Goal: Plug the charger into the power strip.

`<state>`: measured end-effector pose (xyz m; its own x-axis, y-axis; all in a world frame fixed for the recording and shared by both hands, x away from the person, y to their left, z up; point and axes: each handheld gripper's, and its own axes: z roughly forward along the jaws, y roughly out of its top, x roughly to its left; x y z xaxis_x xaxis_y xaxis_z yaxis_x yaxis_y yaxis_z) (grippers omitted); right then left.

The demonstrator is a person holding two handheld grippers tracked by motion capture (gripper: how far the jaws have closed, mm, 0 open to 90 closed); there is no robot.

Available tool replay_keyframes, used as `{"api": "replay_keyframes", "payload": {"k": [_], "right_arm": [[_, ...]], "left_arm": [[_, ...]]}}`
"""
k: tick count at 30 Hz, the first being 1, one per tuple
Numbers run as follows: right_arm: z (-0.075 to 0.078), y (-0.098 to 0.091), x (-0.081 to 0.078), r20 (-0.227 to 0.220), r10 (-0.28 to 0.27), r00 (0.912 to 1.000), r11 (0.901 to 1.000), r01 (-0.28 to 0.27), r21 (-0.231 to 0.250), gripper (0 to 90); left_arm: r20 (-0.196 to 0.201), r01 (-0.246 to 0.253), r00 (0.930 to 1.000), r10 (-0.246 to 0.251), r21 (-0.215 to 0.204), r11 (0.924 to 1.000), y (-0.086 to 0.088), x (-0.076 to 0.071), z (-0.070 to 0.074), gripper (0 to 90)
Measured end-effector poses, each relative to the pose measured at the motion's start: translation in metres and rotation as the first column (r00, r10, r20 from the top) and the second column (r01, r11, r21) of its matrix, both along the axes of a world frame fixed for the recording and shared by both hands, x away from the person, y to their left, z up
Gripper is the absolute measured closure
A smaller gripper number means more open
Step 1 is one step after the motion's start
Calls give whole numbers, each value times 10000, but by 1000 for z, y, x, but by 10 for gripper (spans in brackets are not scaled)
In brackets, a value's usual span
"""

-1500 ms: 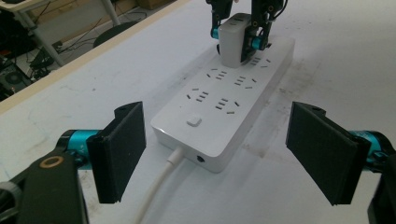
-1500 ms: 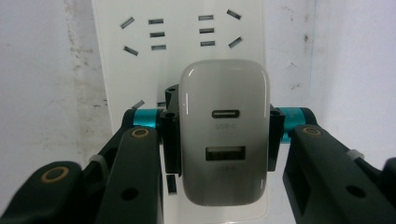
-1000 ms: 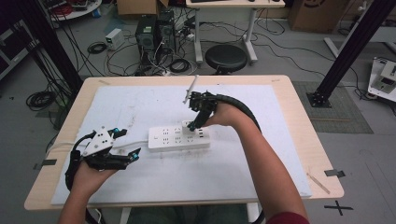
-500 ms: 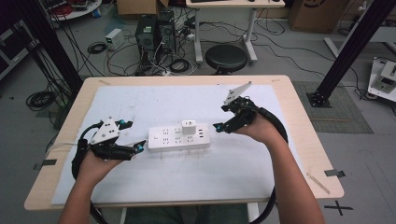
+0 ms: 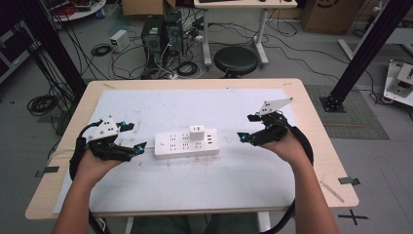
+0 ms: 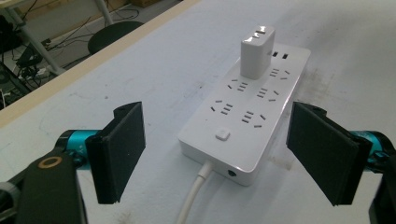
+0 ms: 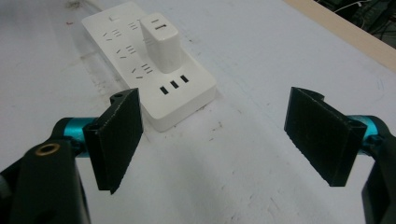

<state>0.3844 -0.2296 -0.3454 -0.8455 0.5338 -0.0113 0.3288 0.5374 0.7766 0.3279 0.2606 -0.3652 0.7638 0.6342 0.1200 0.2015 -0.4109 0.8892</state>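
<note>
A white power strip (image 5: 186, 142) lies flat in the middle of the white mat, with a white charger block (image 5: 197, 132) plugged upright into it. Its cord leaves the left end (image 6: 194, 193). My left gripper (image 5: 132, 137) sits just left of the strip, open, its pads (image 6: 119, 151) apart and the strip's end (image 6: 243, 119) lying beyond them. To the right of the strip my right gripper (image 5: 247, 128) is open too, with nothing between its pads (image 7: 116, 140). The strip (image 7: 147, 63) and charger (image 7: 161, 42) lie ahead of it.
The white mat (image 5: 195, 180) covers most of the wooden table (image 5: 316, 146). Beyond the far edge stand a black stool (image 5: 235, 60), computer cases (image 5: 160, 36) and tangled cables on the floor. A black frame post (image 5: 363, 53) rises at the right.
My right gripper has pulled away from the charger on the strip and moved out to the right, open. The left gripper has edged slightly toward the strip's left end.
</note>
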Motion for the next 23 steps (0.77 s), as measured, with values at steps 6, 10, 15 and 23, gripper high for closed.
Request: {"api": "replay_keyframes", "payload": {"k": [6, 10, 15, 23], "right_arm": [[-7, -11, -5, 22, -321, 9995, 9990, 320, 303, 199], [-7, -11, -6, -9, -359, 9994, 9989, 359, 291, 199], [-6, -11, -5, 113, -301, 9995, 9984, 295, 475, 199], [-7, -10, -4, 68, -357, 9993, 9985, 354, 426, 199]], "left_arm": [[27, -67, 10000, 68, -14, 10000, 4, -1, 0, 197], [21, -138, 9999, 138, -2, 9999, 5, -1, 0, 197], [19, -237, 9997, 237, 34, 9997, 7, -2, 0, 197], [-22, -426, 9991, 426, -26, 9991, 11, -1, -5, 197]]}}
